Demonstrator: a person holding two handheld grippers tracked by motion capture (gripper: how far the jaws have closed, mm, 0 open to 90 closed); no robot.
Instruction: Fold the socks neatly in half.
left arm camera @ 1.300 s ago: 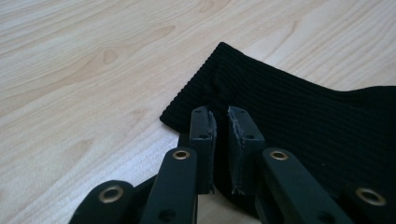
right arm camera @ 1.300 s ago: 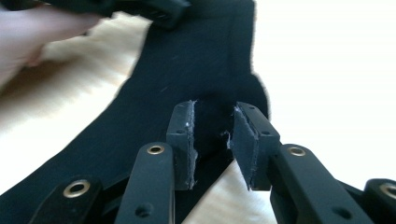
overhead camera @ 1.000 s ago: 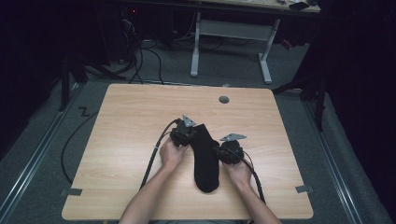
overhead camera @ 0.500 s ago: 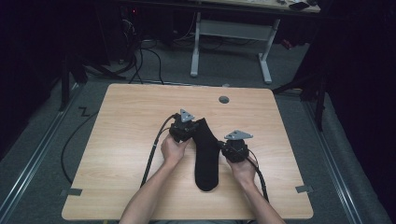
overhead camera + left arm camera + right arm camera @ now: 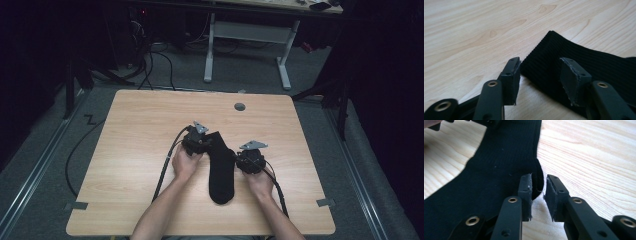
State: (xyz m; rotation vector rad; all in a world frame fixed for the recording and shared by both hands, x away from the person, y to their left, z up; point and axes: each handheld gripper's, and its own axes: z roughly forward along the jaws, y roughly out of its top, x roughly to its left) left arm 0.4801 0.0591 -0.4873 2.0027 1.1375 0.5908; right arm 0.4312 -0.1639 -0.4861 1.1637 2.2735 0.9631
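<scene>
The black sock (image 5: 221, 167) lies flat near the table (image 5: 125, 150) front edge, centred; left gripper (image 5: 540, 72) and right gripper (image 5: 538, 191), jaws just opened, straddle its edges unclamped.

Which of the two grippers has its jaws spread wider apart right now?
The left gripper, at the ribbed cuff of the black sock; its jaws have just been opening. The right gripper shows a narrower gap.

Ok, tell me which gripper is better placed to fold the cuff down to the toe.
Left, likely. The left gripper has jaws, just opened, straddling the cuff corner. The right gripper, also just opened, brackets a fold at the side of the sock, midway along.
</scene>
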